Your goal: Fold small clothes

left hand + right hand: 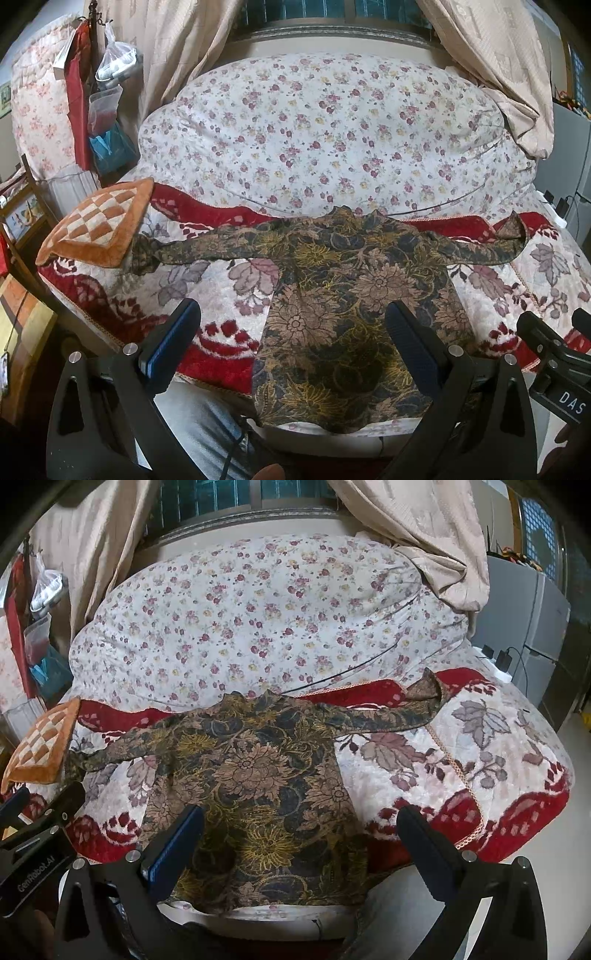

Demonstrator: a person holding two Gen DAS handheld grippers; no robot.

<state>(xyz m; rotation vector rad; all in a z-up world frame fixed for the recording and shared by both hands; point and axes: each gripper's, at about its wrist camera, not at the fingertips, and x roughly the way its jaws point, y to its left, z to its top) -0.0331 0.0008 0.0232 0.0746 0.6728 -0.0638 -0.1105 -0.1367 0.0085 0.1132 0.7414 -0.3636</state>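
Shirt (343,295) spread flat on bed blanket (218,295), sleeves out toward 9 and 3 o'clock, hem nearest. Looks thin, light, limp; likely to sag and bunch. Best pinched at sleeve cuffs or hem corners. Left tongs (291,332) and right tongs (299,834) both agape, empty.
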